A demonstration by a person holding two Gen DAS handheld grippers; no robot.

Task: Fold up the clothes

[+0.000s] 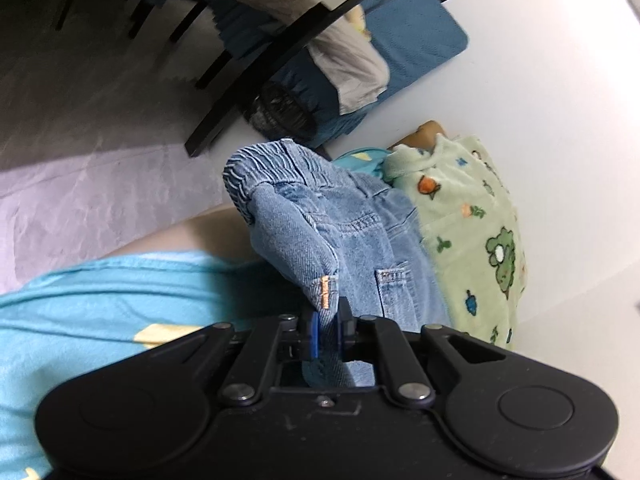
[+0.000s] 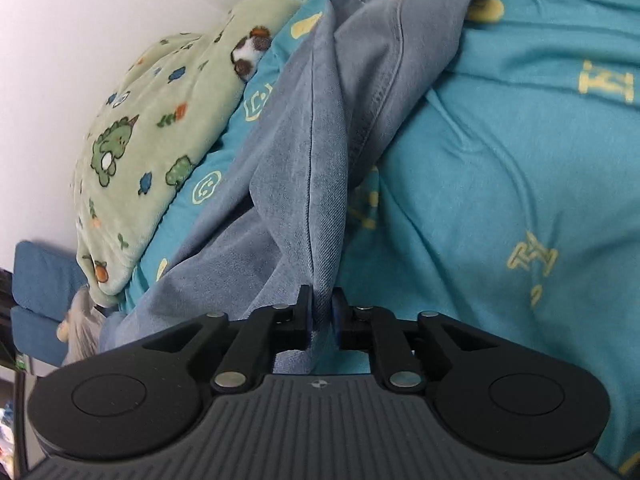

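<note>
A pair of light blue denim jeans is held up over a bed. My left gripper is shut on the jeans near the elastic waistband, by a small orange tag. In the right wrist view my right gripper is shut on a fold of the jeans' leg fabric, which stretches away and drapes over the teal bed sheet. Both grippers hold the same garment.
A green fleece blanket with dinosaur print lies beside the jeans near the white wall; it also shows in the right wrist view. A blue cushion, dark chair legs and grey floor lie beyond the bed.
</note>
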